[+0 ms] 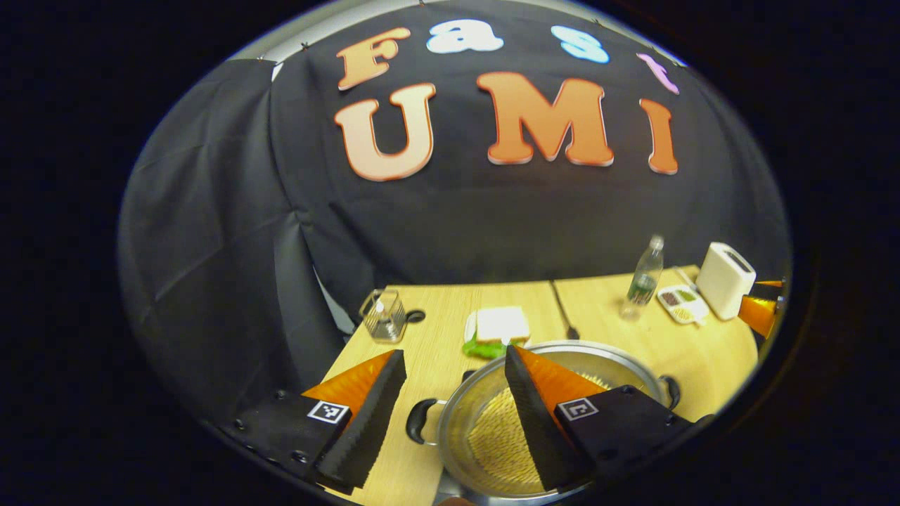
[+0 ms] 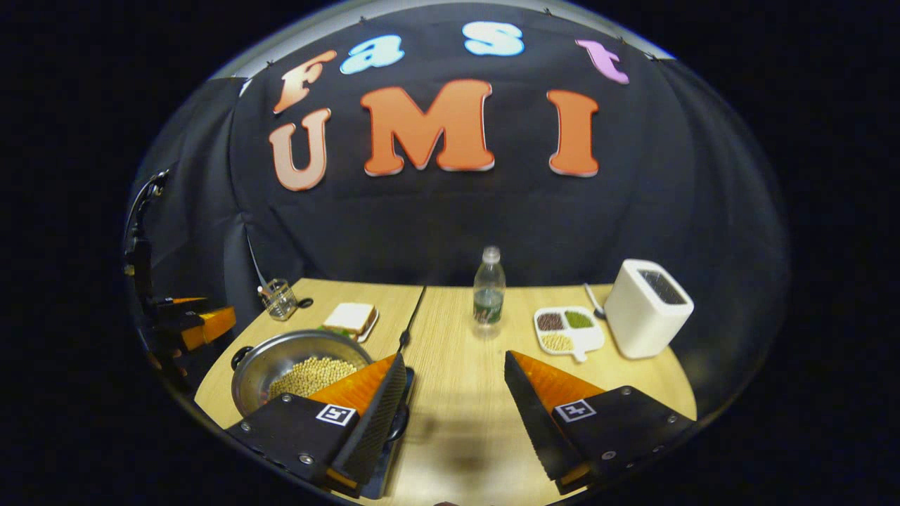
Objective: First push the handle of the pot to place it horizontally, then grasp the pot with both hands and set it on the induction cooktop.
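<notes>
The counter [image 2: 457,393] is pretty busy. In the right gripper view, a clear water bottle [image 2: 489,294] stands near the middle toward the back. To its right is a white divided dish [image 2: 568,330] with three sections: something dark red, something green, and pale yellowish grains. Just beside that dish is a white boxy appliance [image 2: 647,318] with a dark slot on top, and a spoon [image 2: 593,302] lies behind the dish. Back left there's a small glass jar [image 2: 279,299] and a sandwich on a plate [image 2: 349,318] with a bit of green showing under it. A long dark utensil [image 2: 413,316] lies along the seam in the counter.

The pot [image 2: 281,365] is a shiny steel one with a dark side handle, sitting at the left front of the counter. It holds a heap of pale round beans [image 2: 309,376]. In the left gripper view the pot [image 1: 619,369] is right under the gripper, with a black loop handle [image 1: 420,420] sticking out toward the left.

The left gripper [image 1: 455,390] has its jaws spread wide, one finger over the pot's inside, the other out past the handle, gripping nothing. The right gripper [image 2: 455,390] is also spread wide over bare counter, its left finger just beside the pot. A dark flat slab [image 2: 394,450] shows under that finger; I can't tell what it is.
</notes>
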Demonstrator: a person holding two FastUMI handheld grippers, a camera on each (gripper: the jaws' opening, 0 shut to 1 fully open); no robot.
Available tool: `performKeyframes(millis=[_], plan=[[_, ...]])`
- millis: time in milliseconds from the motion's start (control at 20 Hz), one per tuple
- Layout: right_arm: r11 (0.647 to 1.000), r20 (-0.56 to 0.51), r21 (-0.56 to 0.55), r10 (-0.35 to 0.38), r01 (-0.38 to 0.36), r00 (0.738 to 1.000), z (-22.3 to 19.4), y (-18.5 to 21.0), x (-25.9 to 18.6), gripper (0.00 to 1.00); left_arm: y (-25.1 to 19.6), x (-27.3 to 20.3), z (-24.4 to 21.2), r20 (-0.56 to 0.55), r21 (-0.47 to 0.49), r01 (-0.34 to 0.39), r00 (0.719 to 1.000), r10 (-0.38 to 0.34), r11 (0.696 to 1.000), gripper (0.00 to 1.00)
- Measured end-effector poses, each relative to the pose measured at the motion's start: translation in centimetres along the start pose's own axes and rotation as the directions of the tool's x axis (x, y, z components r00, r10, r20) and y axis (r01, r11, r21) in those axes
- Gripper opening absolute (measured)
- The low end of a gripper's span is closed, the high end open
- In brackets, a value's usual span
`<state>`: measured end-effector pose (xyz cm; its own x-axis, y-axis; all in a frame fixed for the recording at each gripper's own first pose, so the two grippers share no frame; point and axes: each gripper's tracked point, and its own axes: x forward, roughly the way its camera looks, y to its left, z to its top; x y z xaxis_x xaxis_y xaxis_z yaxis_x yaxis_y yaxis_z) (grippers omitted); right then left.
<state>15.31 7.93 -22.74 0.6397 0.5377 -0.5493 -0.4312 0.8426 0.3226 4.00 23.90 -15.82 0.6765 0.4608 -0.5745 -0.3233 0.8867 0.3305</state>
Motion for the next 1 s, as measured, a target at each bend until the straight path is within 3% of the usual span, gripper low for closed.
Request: performKeyframes(millis=[100, 150, 350, 550, 700, 850, 1000], plan=[[1.000, 0.112, -0.020, 0.014, -0.012, 0.994, 5.1, -2.5, -2.9, 0.88, -2.2, -2.0, 5.0, 0.108, -0.051, 0.028, 0.994, -0.022, 0.998, 0.93], [0.999, 0.166, -0.032, 0.025, -0.020, 0.986, 7.8, -4.1, -4.9, 0.89, -3.1, -3.1, 7.4, 0.161, -0.061, 0.034, 0.987, -0.024, 0.998, 0.89], [0.996, 0.323, -0.093, 0.028, 0.002, 0.946, 16.3, -10.7, -11.9, 0.90, -5.1, -9.2, 14.5, 0.319, -0.092, 0.037, 0.948, -0.006, 0.995, 0.92], [0.996, 0.408, -0.091, 0.030, 0.008, 0.913, 18.9, -12.4, -15.9, 0.85, -6.2, -13.2, 19.7, 0.437, -0.135, 0.060, 0.899, 0.006, 0.989, 0.93], [0.996, 0.460, -0.091, 0.030, 0.014, 0.888, 20.5, -13.0, -17.9, 0.90, -6.8, -15.8, 23.6, 0.530, -0.151, 0.092, 0.848, 0.003, 0.984, 0.91], [0.996, 0.494, -0.087, 0.038, 0.005, 0.869, 22.1, -13.7, -20.2, 0.90, -7.5, -17.9, 25.6, 0.583, -0.170, 0.119, 0.813, 0.002, 0.978, 0.95], [0.998, 0.553, -0.064, 0.060, -0.029, 0.831, 24.6, -13.6, -23.2, 0.90, -8.0, -21.2, 27.6, 0.621, -0.177, 0.146, 0.784, -0.005, 0.973, 0.95]])
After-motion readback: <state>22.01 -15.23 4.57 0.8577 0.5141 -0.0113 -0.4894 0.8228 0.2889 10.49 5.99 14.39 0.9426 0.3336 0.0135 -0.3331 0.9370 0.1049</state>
